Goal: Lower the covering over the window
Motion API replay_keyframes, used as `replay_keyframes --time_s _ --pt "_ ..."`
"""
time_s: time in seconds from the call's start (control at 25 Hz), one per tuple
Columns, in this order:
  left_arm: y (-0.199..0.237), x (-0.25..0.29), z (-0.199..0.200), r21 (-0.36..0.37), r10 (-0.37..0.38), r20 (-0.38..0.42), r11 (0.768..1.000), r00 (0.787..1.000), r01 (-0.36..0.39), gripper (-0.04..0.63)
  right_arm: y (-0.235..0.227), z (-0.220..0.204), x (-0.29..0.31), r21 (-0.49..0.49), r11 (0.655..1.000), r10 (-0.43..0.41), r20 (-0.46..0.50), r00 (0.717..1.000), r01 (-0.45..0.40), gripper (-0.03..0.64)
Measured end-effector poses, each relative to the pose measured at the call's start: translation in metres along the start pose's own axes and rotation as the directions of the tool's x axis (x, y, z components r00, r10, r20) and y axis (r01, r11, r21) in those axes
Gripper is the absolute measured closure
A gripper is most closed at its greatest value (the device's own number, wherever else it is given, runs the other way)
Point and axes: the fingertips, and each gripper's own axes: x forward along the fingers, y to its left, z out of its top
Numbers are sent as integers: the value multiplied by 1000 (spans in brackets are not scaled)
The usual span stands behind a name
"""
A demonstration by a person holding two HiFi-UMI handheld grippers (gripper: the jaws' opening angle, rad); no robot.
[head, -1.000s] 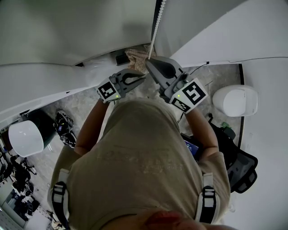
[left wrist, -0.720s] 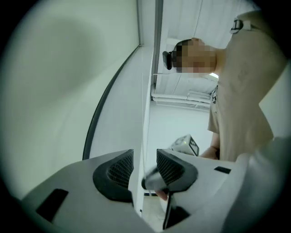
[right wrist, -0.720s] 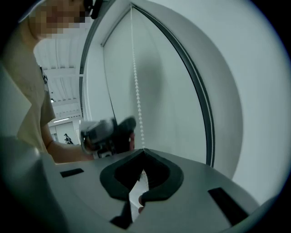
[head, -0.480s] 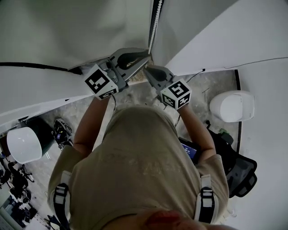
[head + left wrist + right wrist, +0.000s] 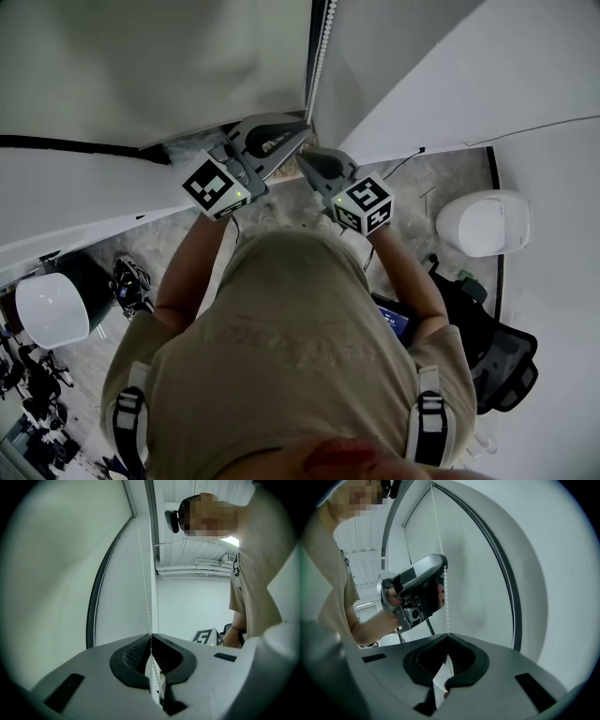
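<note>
- Blind (image 5: 141,66) filled the upper left of the head view, pale and flat.
- Chain (image 5: 320,52), beaded and white, hung at the blind's right edge, at top centre of that frame, and ran down to both grippers.
- Left gripper (image 5: 298,129) sat just left of centre. Its jaws had just been closing and were pinched together on the chain, which passed between the pads at the lower middle of the left gripper view.
- Right gripper (image 5: 305,159) sat just below and right of the left one, jaws clamped on the same chain. Its own view showed the left gripper higher up the strand.
- Shirt (image 5: 300,337), tan, filled the lower middle.
- Floor (image 5: 441,178), speckled, showed at right of centre.
</note>
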Motion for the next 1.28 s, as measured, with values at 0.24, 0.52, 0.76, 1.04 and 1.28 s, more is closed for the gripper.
replay_keyframes --time_s 0.24,0.52,0.76,1.04,1.28 --pt "13 -22 -4 -49 45 40 998 998 -43 572 21 41 -18 -63 996 81 222 972 -69 464" --pt "-11 -30 -10 0 1 -31 1000 1000 -1 572 37 155 -50 -131 991 67 503 862 0 475" --pt "-23 -37 -30 -73 -57 -46 996 997 54 572 43 159 -31 -159 987 83 426 901 -16 601" --pt "7 -57 43 -111 -90 188 988 978 112 448 25 93 -1 -43 997 66 250 966 -57 604" --pt "2 -10 66 29 -79 119 997 990 77 575 26 83 -8 -53 996 77 235 969 -66 604"
